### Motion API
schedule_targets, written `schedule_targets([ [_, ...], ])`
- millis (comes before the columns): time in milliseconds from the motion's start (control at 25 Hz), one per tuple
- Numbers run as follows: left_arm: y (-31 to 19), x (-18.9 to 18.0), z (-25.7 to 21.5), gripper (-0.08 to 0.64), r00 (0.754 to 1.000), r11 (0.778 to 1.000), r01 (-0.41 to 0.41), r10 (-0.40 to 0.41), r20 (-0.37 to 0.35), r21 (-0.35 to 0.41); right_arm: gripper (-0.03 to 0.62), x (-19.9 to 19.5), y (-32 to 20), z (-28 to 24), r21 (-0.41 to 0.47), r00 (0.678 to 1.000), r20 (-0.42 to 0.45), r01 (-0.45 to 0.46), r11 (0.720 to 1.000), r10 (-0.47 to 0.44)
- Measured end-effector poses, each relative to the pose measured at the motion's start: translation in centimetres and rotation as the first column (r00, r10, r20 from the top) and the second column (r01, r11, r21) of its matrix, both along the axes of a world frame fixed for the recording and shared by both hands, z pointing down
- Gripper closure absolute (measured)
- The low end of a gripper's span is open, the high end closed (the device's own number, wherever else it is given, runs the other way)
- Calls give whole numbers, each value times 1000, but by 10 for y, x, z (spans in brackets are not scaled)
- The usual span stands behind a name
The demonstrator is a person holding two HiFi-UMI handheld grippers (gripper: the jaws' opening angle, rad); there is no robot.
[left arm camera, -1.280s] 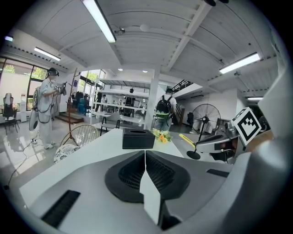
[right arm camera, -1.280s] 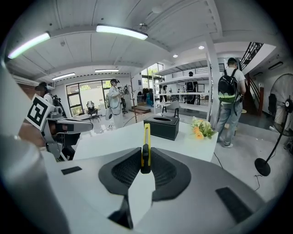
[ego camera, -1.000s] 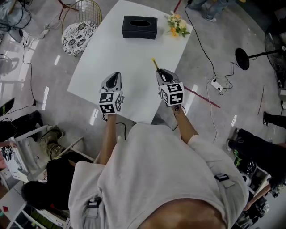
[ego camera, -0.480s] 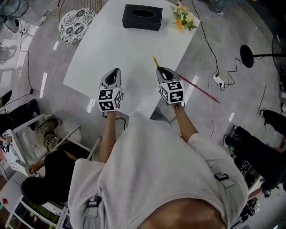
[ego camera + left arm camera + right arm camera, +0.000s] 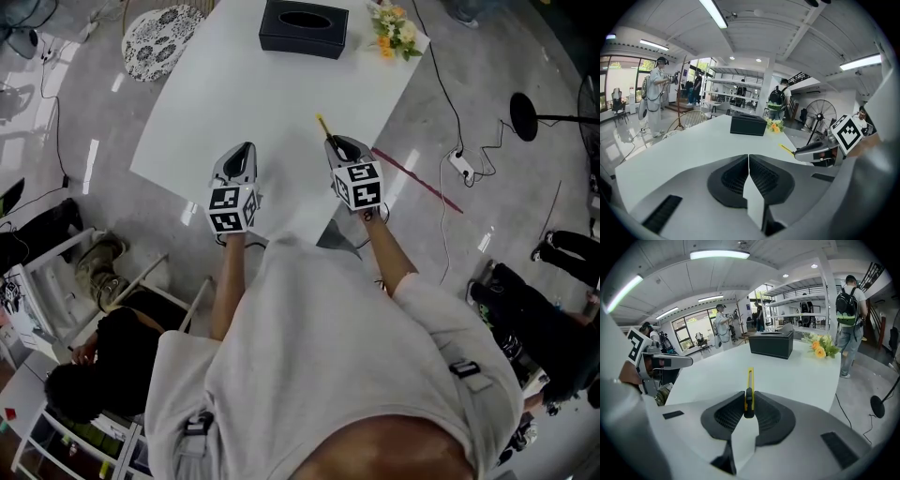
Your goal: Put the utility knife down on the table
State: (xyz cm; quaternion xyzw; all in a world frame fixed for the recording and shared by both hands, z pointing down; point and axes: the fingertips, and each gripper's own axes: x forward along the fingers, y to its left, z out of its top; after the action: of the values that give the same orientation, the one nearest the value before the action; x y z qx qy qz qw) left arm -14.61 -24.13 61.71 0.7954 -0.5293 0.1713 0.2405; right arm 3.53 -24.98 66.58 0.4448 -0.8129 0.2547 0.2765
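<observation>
- We see the right gripper (image 5: pixel 749 405) pinching the utility knife (image 5: pixel 749 389): its jaws press on the black rear end, and the yellow body juts straight out past the jaw tips.
- From the head view, the knife points away from us over the white table (image 5: pixel 253 84), near the table's right edge. We cannot tell whether its tip touches the surface.
- The left gripper (image 5: pixel 748 161) has its jaws pressed together with nothing between them. It sits beside the right gripper, level with it, over the near part of the table.
- A black tissue box (image 5: pixel 304 28) lies at the far end of the table, well apart from both grippers.
- A small bunch of yellow and white flowers (image 5: pixel 394 30) rests just right of the box, at the far corner.
- Both of our forearms reach forward from a light grey top.
</observation>
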Motion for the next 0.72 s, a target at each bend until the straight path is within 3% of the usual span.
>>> schedule_targets([
  [480,-1,-10,1,537,1000,1000,27,-27,1,-9,512,-25,-45,18,14,977,-116,179,984,-177],
  [720,-1,-14,1,537,1000,999,31,-31,6,-10,512,-33,-68,26,1,966,-146,216,976,-214],
])
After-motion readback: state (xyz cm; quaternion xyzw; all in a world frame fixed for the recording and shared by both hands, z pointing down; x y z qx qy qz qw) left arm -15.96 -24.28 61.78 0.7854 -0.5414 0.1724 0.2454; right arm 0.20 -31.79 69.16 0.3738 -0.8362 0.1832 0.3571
